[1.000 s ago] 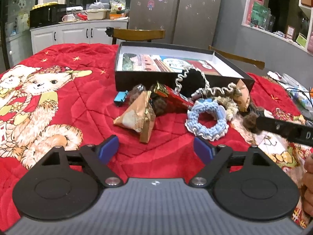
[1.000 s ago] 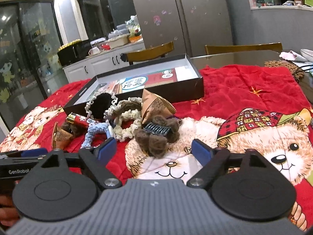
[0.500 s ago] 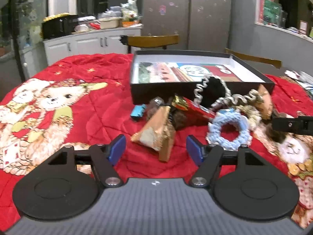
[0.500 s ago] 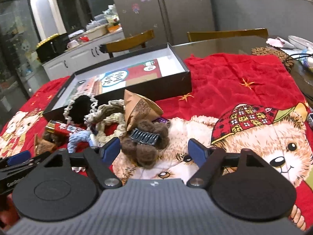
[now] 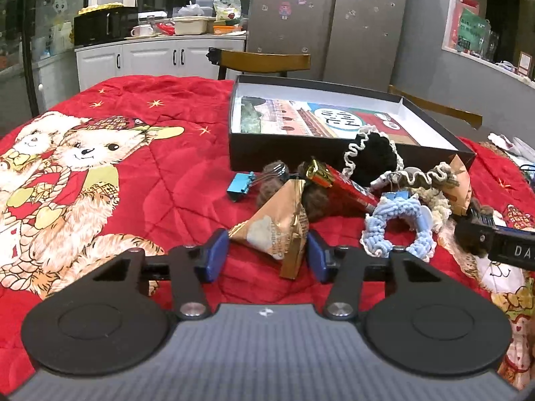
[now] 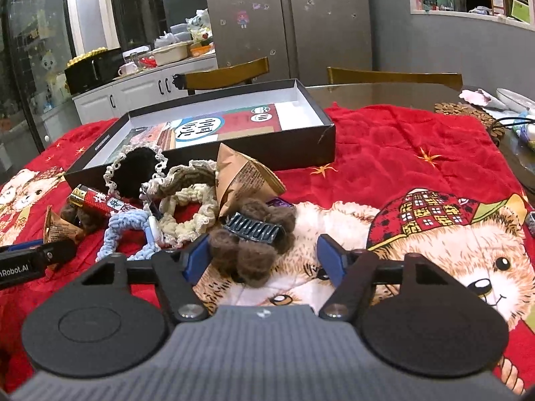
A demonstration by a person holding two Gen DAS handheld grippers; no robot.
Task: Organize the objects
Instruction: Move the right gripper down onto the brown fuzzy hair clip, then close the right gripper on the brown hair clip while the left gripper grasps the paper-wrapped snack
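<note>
A pile of small things lies on the red quilt in front of an open black box (image 5: 334, 153) (image 6: 301, 153). My left gripper (image 5: 267, 255) is open, its blue pads either side of a gold triangular snack packet (image 5: 277, 230). My right gripper (image 6: 264, 259) is open, with a brown fuzzy hair claw clip (image 6: 254, 234) between its pads, nearer the left one. The pile also holds a light blue scrunchie (image 5: 398, 227) (image 6: 133, 234), a red wrapped bar (image 5: 341, 183) (image 6: 100, 200), a black scrunchie (image 5: 371, 157), a cream scrunchie (image 6: 190, 207), a blue binder clip (image 5: 240, 187) and a second brown packet (image 6: 240, 173).
The box holds a printed card (image 5: 317, 120). Wooden chairs (image 5: 264, 61) (image 6: 391, 77) stand behind the table. A woven coaster, cables and dishes (image 6: 468, 110) lie at the far right table edge. The bear-print quilt (image 5: 100, 167) spreads to the left.
My left gripper has moved forward and narrowed around the gold packet. My right gripper has moved forward until the brown claw clip sits between its pads.
</note>
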